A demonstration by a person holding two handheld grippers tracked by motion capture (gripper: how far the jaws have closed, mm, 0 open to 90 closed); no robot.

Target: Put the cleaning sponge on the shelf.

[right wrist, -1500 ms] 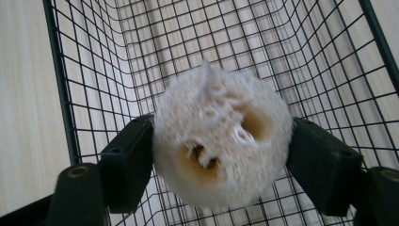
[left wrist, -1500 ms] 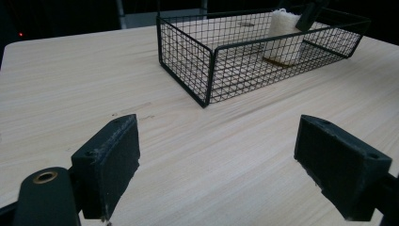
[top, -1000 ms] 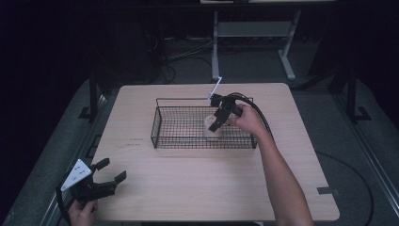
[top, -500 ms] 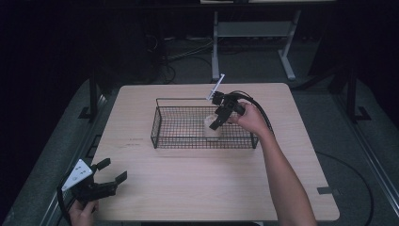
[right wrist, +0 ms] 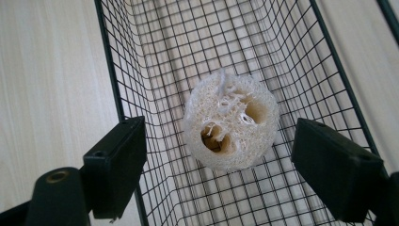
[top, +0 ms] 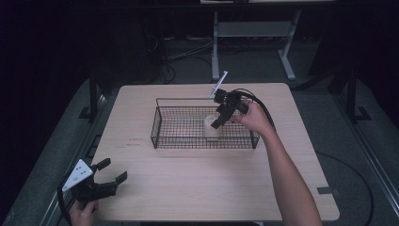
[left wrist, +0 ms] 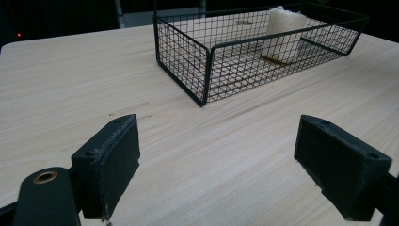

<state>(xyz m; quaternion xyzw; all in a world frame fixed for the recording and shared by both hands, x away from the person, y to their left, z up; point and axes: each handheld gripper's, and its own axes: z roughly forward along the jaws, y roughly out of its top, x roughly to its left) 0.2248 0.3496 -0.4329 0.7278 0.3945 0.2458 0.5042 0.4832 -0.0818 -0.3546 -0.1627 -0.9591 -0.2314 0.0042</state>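
- One loofah (right wrist: 229, 123) stands on end at mid-frame in the right gripper view, on the floor of the wire basket (top: 161, 117), apparently set down there.
- Right gripper (top: 220, 118) hangs above it, jaws wide and clear of the fibre, holding nothing, a sign of release rather than grasp.
- Left gripper (top: 111, 173) idles at lower left of the high view, jaws spread and empty over bare table (top: 197, 188).

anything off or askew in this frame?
Nothing stands out. The loofah piece stands upright inside the wire basket, which sits square on the table. No spill or damage shows.
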